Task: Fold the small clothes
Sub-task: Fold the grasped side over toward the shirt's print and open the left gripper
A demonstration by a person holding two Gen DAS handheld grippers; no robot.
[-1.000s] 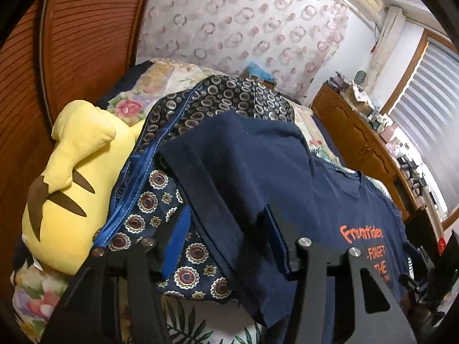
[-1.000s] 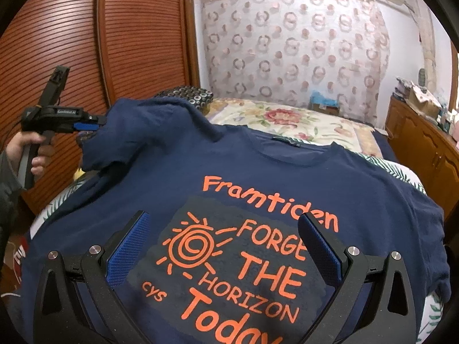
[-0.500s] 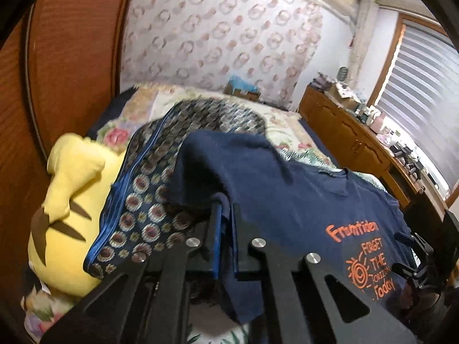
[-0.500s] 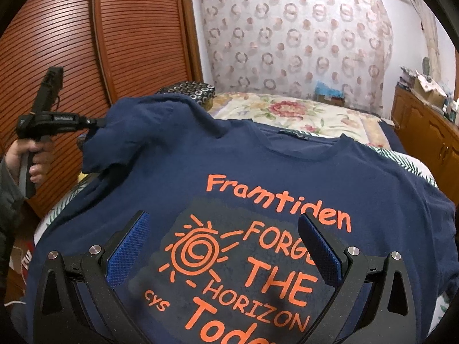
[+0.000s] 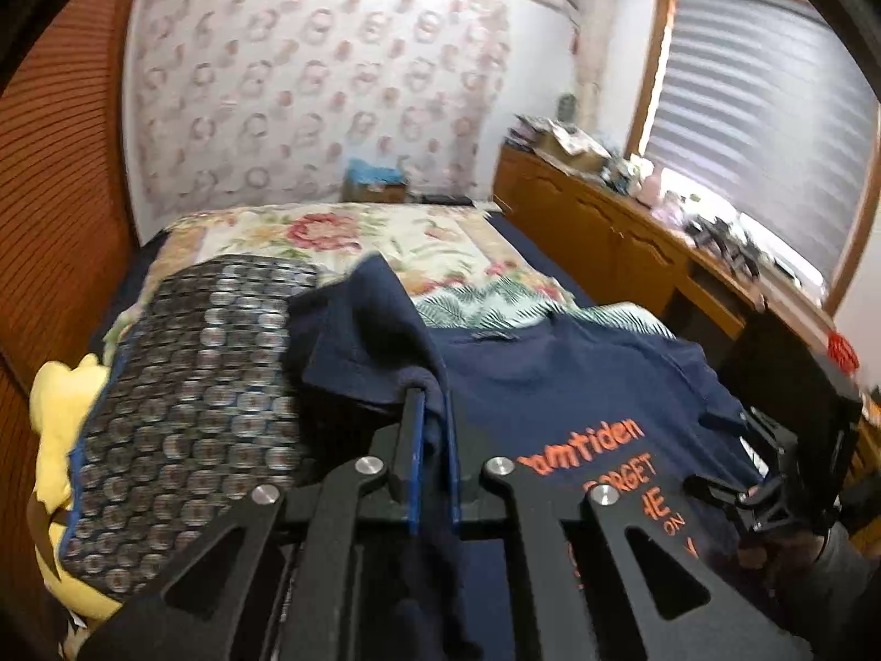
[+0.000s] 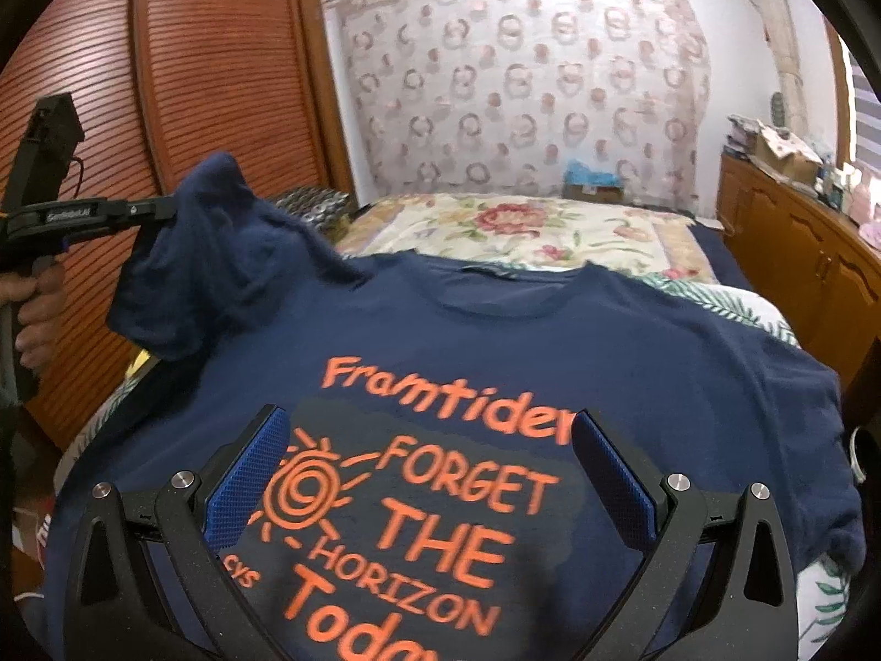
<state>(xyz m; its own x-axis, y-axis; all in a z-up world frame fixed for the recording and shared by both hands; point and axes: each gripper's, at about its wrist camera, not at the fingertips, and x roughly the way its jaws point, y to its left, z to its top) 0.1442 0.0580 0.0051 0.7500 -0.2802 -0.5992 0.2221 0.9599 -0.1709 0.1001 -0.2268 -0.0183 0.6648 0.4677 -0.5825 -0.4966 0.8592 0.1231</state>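
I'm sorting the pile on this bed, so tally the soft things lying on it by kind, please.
Navy T-shirts: 1, the navy T-shirt, its sleeve pinched in the left gripper
Patterned cloths with circle print: 1, the circle-print cloth
Yellow plush toys: 1, the yellow plush toy
Total: 3

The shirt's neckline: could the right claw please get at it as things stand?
Probably yes: the right claw hangs open over the printed chest, and the navy T-shirt lies flat and uncovered up to the neckline; the left claw pinches only the sleeve.
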